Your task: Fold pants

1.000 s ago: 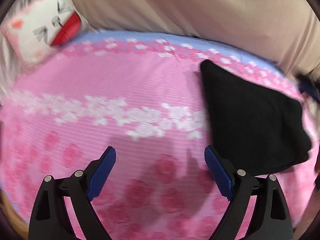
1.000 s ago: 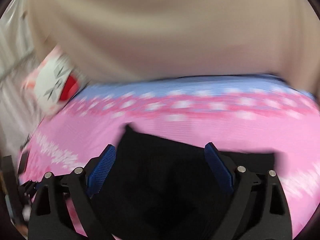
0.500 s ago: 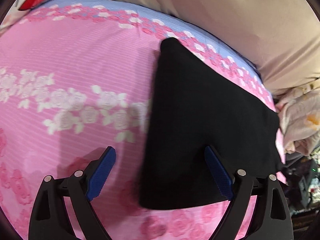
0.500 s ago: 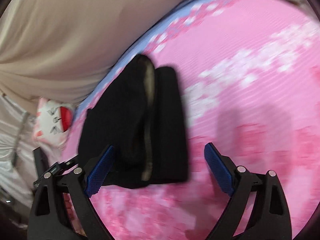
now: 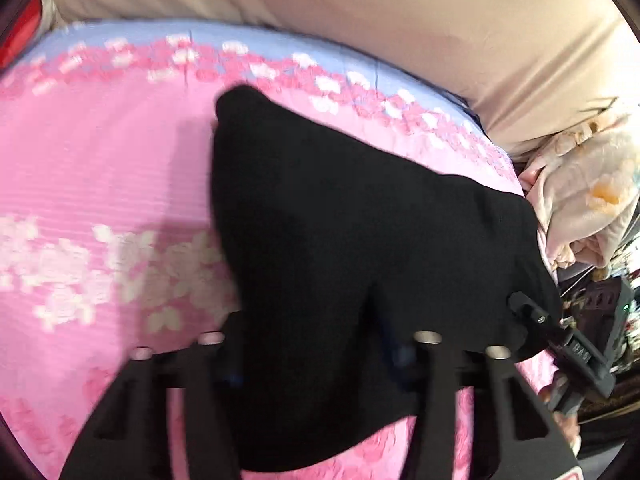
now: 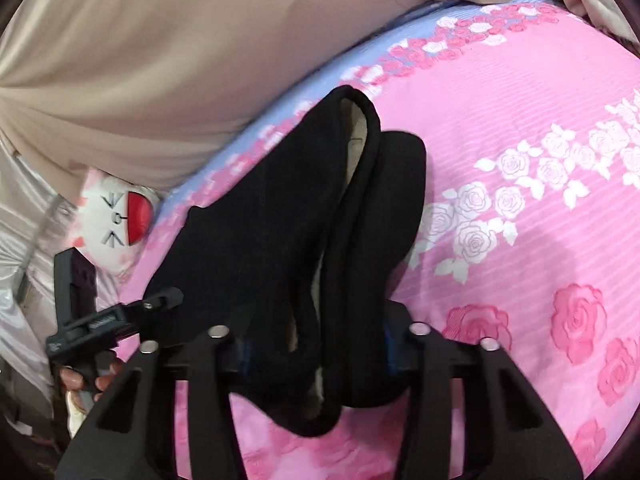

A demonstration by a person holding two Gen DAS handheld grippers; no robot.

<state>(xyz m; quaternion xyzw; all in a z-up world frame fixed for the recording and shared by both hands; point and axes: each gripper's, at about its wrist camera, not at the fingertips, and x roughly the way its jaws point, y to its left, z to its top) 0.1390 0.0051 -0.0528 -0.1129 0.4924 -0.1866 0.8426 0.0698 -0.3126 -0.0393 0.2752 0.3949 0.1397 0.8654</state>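
Folded black pants [image 5: 340,220] lie on the pink rose-print bed sheet [image 5: 100,180]. My left gripper [image 5: 316,348] straddles their near edge and its jaws are closing, with the fabric bunched up between them. In the right wrist view the pants [image 6: 280,220] show as thick folded layers with a pale lining. My right gripper [image 6: 316,354] is closing on the near end, and its blue pads [image 6: 388,354] press the bundle from both sides. Each wrist view catches the other gripper at the pants' far side: the right one [image 5: 568,344] and the left one [image 6: 104,320].
A beige drape [image 5: 360,20] hangs behind the bed. A white cat-face pillow [image 6: 116,216] sits at the bed's far corner. Crumpled pale bedding [image 5: 588,200] is piled off the right side. A hand [image 6: 80,384] holds the left gripper's handle.
Both grippers have moved in over the pants and gone from wide open to closing on the fabric. The right gripper has rolled and sunk toward the bed.
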